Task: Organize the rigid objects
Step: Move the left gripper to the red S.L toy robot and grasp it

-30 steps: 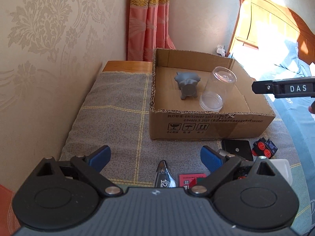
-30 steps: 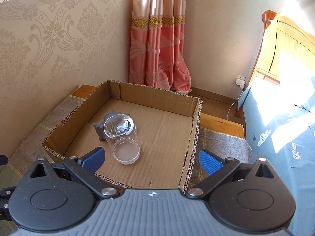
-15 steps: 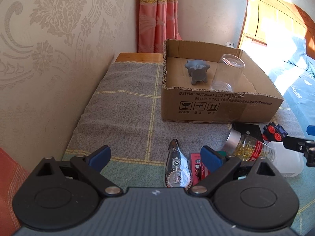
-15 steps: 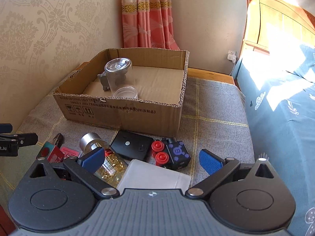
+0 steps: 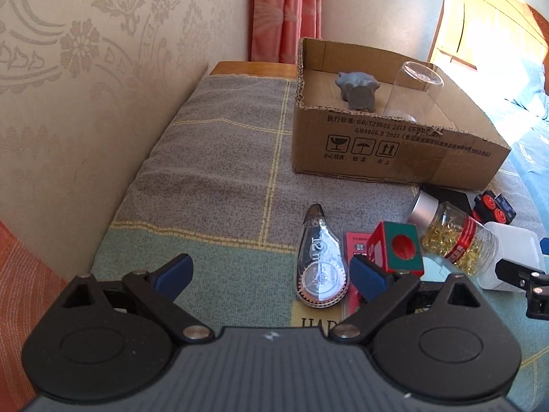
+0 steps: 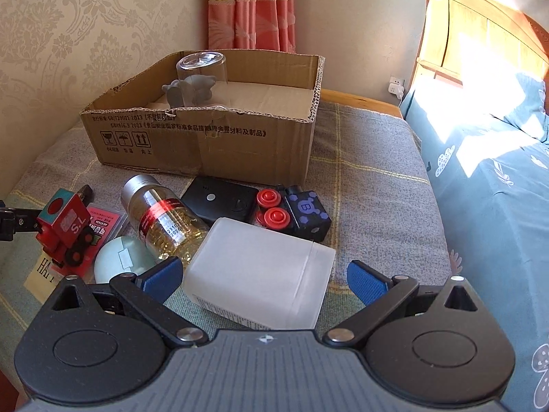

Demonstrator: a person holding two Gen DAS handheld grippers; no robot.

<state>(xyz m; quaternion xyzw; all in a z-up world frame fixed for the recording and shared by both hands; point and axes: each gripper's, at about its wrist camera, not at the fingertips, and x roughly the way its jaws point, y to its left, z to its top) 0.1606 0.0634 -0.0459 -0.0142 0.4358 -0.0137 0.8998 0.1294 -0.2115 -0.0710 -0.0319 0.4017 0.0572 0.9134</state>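
Loose items lie on a grey checked blanket in front of a cardboard box [image 5: 394, 151] [image 6: 206, 140]. Inside the box stand a grey figure [image 5: 358, 91] and an upturned clear cup [image 5: 411, 92] [image 6: 200, 79]. My left gripper [image 5: 271, 274] is open, low over the blanket, with a correction tape [image 5: 320, 264] just inside its right finger and a red-and-green cube [image 5: 398, 247] beyond it. My right gripper [image 6: 264, 278] is open, its fingers on either side of a white translucent box [image 6: 260, 271]. A capsule bottle [image 6: 161, 219] [image 5: 453, 237] lies to the white box's left.
A flat black device [image 6: 223, 201] and a black cube with red buttons [image 6: 291, 213] lie between the white box and the carton. A pink card [image 6: 103, 226] and a pale round disc [image 6: 120, 261] sit at left. Wall at left, blue bedding [image 6: 497, 206] at right.
Both grippers drew back from the carton and sank toward the loose items. The right one went from above the carton's inside to the white box. Both stayed open.
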